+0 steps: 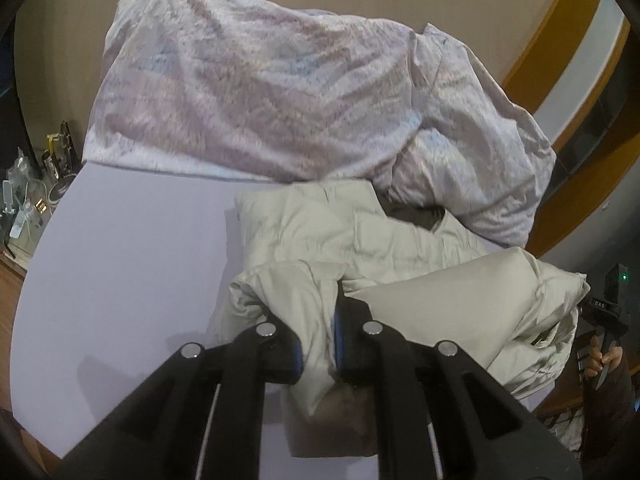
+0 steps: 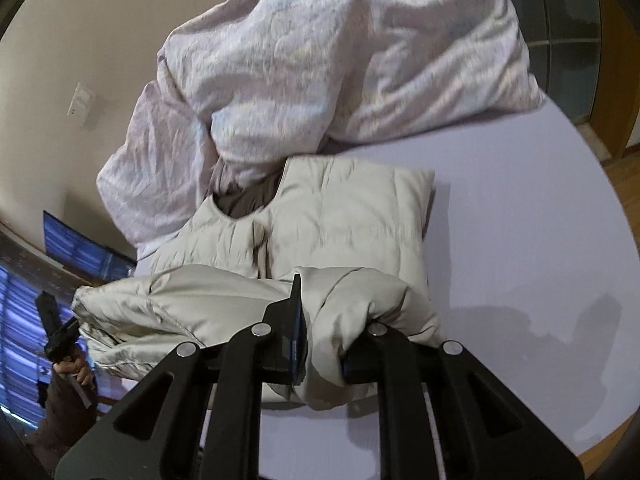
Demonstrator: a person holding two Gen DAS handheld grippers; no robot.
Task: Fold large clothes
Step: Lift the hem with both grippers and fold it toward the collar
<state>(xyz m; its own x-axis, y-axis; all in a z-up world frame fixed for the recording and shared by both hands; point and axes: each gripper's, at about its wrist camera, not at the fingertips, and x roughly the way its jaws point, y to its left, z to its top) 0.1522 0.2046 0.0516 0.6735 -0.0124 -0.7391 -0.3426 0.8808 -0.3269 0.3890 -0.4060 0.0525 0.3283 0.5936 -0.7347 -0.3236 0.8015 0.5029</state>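
Note:
A beige padded jacket lies on the lavender bed sheet, its collar toward the crumpled duvet. My left gripper is shut on a fold of the jacket's near edge, lifted off the sheet. In the right wrist view the same jacket shows, and my right gripper is shut on another bunch of its near edge, also raised. The stretch of hem between the two grips hangs in the air. The other gripper and the hand holding it appear at the edge of each view.
A big pale pink duvet is heaped at the far side of the bed, touching the jacket's collar. A bedside table with jars and bottles stands at the left. Wooden floor runs beside the bed. Bare sheet lies right of the jacket.

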